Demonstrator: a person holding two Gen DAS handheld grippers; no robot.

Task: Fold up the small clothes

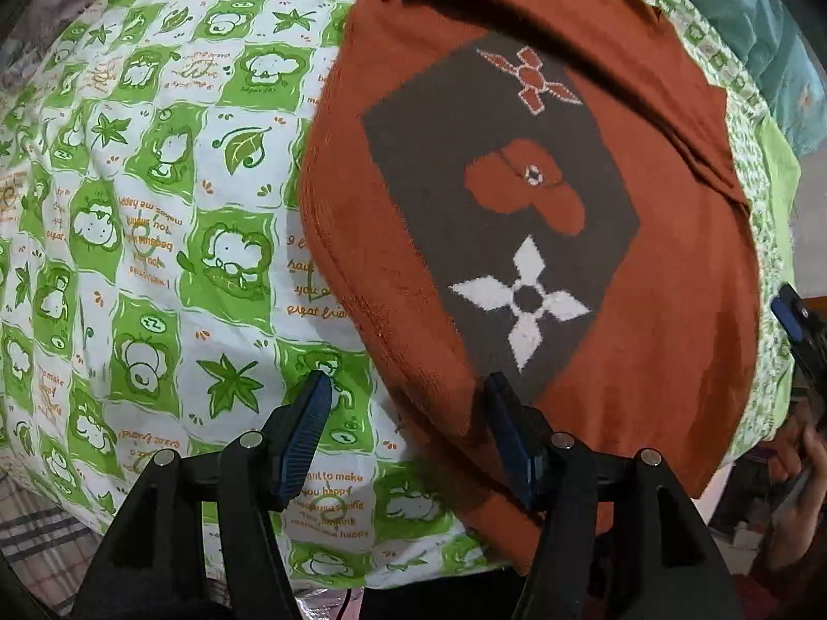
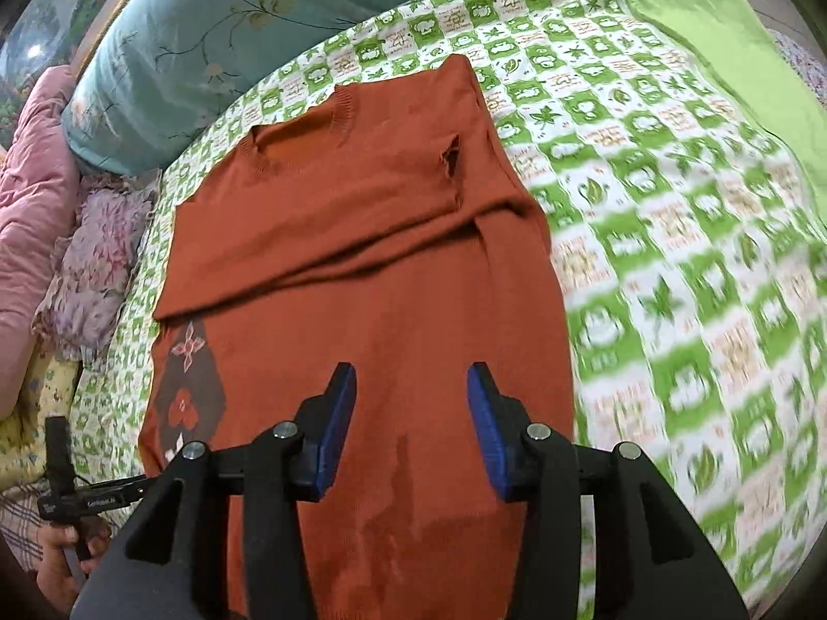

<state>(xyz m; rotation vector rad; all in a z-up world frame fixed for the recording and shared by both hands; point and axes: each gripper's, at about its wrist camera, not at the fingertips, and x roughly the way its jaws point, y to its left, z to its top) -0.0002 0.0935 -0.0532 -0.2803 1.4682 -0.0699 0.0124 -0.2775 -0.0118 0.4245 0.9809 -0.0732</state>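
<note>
Left tongs (image 1: 408,387): you are holding them apart and empty, one pad over the bedspread, the other at the sweater's lower edge, gripping nothing.
Right tongs (image 2: 411,380): you are carrying them half open above the sweater's lower body, with nothing between the pads.
Sweater (image 2: 362,258): the rust-orange knit is lying flat across the bed, collar (image 2: 305,129) toward the pillow, hem nearest you; one sleeve is already lying folded across the chest, and the side edges are reading as turned in.
Motif panel (image 1: 501,217): a dark patch with a white flower, a red flower and a heart shape is showing on the left-hand side of the body.
Step in hand: by the look of it you are between grasps, with the sleeves tucked and the lengthwise fold still waiting.
Next move: this is likely calling for both tongs to be pinching the hem corners, one each side, then carrying the hem up toward the collar while keeping the layers square.
Risk: the soft knit may be dragging or bunching if only one layer is being caught.
Bedspread (image 2: 646,258): a green-and-white check printed with leaves and cartoon figures is covering the bed.
Room: a teal floral pillow (image 2: 170,51) and a pink quilt (image 2: 31,165) are sitting beyond the collar; a plain green cloth (image 2: 713,41) is lying at the far right.
</note>
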